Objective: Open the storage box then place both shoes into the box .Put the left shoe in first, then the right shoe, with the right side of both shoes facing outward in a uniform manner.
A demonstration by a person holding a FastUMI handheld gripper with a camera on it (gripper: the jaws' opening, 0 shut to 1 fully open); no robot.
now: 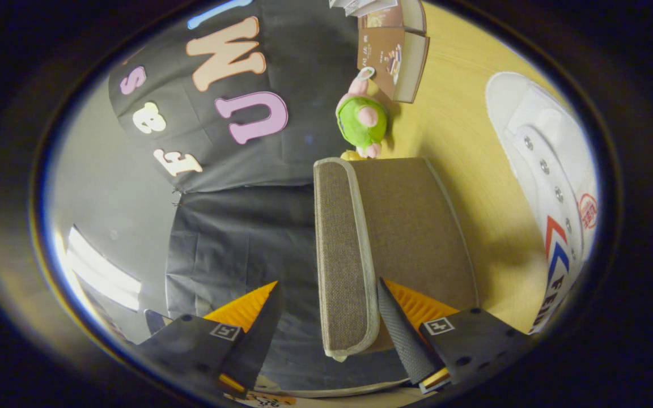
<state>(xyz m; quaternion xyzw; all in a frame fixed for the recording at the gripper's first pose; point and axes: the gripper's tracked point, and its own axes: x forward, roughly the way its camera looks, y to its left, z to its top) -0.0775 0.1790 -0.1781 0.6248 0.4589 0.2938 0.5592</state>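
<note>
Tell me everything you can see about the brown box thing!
The storage box looks like woven brown fabric with pale grey trim along its edges. Its lid seems closed, its trimmed edge lying between the two fingers of the open gripper; neither finger clearly presses it. The box sits on a wooden table, a green and pink plush toy just beyond it.

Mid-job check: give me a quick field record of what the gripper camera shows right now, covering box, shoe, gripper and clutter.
storage box: brown fabric box on the wooden table; its edge-trimmed lid flap lies between the fingers
gripper: gripper open, one finger on each side of the flap, not pressing on it
shoe: white shoe on the table beside the box, not yet inside
clutter: plush toy just beyond the box; books farther back
task stage: opening the box, no shoe placed
</note>
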